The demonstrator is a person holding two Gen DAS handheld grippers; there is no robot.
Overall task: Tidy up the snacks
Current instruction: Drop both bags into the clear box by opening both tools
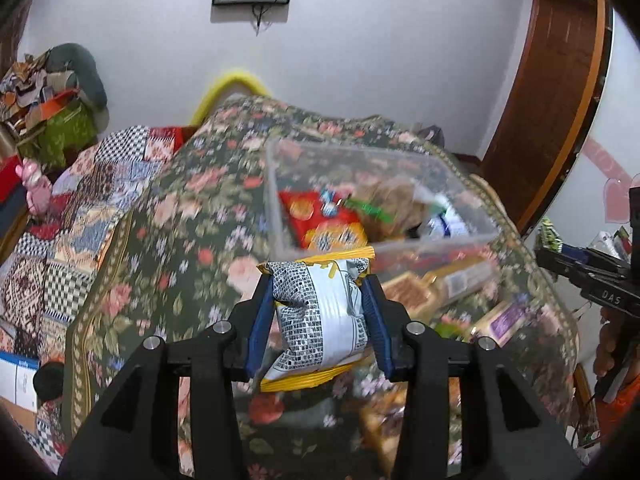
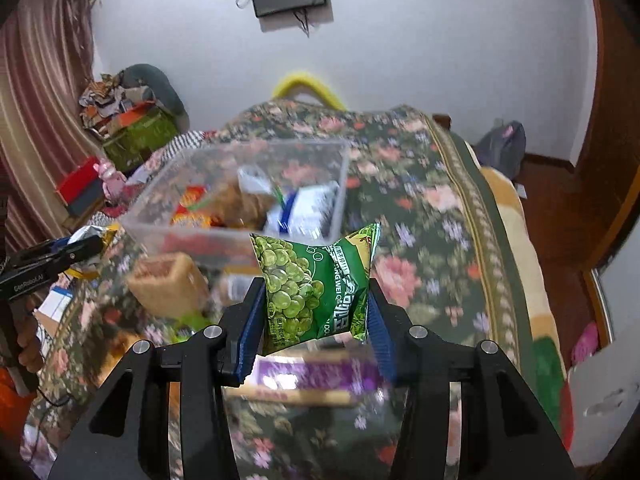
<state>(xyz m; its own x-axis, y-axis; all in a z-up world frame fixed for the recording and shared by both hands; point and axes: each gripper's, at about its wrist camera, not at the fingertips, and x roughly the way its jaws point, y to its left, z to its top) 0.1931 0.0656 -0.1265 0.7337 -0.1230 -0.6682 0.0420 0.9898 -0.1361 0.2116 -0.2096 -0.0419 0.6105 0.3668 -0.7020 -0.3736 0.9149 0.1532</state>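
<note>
My left gripper (image 1: 318, 308) is shut on a white and yellow snack packet (image 1: 320, 312), held above the bed just short of the clear plastic box (image 1: 400, 246). The box holds several snack packets. My right gripper (image 2: 316, 300) is shut on a green pea snack bag (image 2: 316, 284), held in the air near the front wall of the same box (image 2: 224, 234). The left gripper also shows in the right wrist view (image 2: 60, 258), and the right gripper shows at the edge of the left wrist view (image 1: 580, 268).
A floral blanket (image 1: 180, 240) covers the bed. Loose snacks lie on it near the box: a wafer pack (image 2: 168, 284), a purple packet (image 2: 316, 376) and others (image 1: 508, 316). Clutter and boxes (image 1: 48, 120) stand at the far left. A wooden door (image 1: 548, 100) is at the right.
</note>
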